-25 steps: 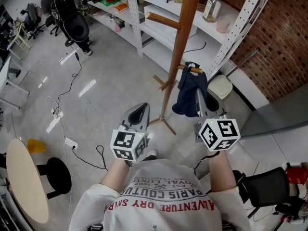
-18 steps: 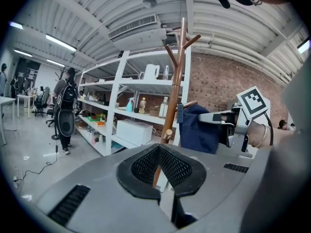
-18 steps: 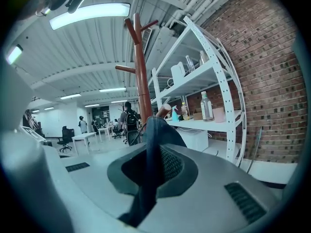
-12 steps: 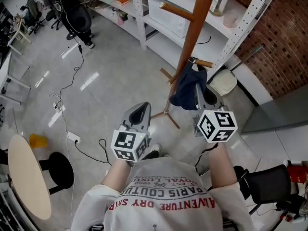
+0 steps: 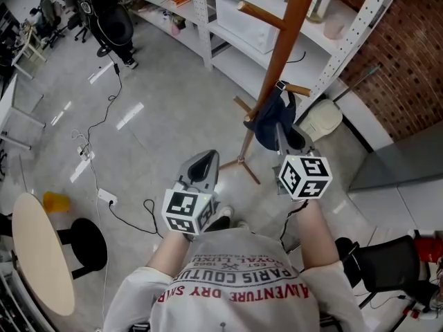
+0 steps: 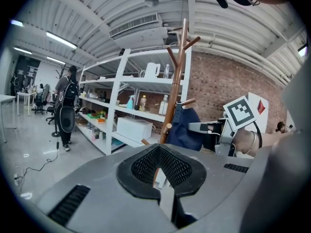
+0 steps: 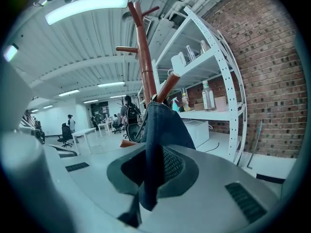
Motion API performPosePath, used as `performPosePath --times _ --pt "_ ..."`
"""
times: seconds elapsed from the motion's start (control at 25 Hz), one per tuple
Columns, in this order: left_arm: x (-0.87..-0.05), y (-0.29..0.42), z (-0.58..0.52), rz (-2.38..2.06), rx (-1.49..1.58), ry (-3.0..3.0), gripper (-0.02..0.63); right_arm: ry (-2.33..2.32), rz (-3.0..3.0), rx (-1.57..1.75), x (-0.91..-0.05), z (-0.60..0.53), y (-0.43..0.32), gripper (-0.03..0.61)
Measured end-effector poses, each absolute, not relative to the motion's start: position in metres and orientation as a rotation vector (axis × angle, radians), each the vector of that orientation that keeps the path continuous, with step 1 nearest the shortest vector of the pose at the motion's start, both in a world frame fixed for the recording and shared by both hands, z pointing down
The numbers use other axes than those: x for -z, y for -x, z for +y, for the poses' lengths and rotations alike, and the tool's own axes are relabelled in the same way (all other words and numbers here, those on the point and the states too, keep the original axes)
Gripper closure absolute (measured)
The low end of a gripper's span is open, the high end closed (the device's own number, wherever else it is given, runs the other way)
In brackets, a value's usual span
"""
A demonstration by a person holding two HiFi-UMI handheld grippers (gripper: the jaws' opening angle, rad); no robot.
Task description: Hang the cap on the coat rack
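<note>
The wooden coat rack [image 5: 284, 40] stands in front of me. A dark blue cap [image 5: 266, 133] droops from its low short peg [image 5: 297, 90]. My right gripper [image 5: 279, 128] is shut on the cap's lower edge just under that peg. In the right gripper view the cap's cloth [image 7: 160, 125] runs from between the shut jaws of the right gripper [image 7: 148, 178] up to the rack [image 7: 144, 47]. My left gripper [image 5: 206, 158] hangs lower and to the left, shut and holding nothing. The left gripper view shows the rack [image 6: 176, 81], the cap [image 6: 187, 127] and the right gripper [image 6: 194, 126] on it.
White shelving [image 5: 235, 19] with bottles and boxes stands behind the rack against a brick wall [image 5: 408, 54]. Cables [image 5: 104, 123] trail over the grey floor. A round table [image 5: 38, 254] is at the left, a black chair [image 5: 377, 265] at the lower right, the rack's feet [image 5: 242, 161] ahead.
My right gripper has drawn a little forward and up toward the rack, still shut on the cap. The left gripper has hardly moved.
</note>
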State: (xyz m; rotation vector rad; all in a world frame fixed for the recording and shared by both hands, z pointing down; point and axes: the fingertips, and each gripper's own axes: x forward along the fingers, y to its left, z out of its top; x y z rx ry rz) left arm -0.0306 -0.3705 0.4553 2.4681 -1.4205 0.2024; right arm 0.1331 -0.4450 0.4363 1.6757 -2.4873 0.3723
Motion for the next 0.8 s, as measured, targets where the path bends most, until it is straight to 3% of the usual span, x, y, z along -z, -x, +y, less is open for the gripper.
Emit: performPosePath --times 0.48,0.56,0.6,0.8 --pt "-0.439 0.018 -0.378 -1.38 -0.169 -2.535 0.607 -1.739 -2.41 -0.316 -0.437 -0.44 -0.143 0.553" --pt "-0.434 0.015 -0.381 -1.377 -0.155 -2.538 0.607 -1.758 -2.422 -0.306 -0.43 -0.441 -0.146 0.443" --pt "-0.432 0.013 -0.382 -1.375 -0.151 -2.543 0.607 -1.761 -2.432 -0.299 -0.426 -0.44 -0.147 0.424" --pt "-0.419 0.005 -0.385 -1.347 -0.11 -2.573 0.607 -1.865 -2.46 -0.2 -0.393 -0.428 -0.16 0.42"
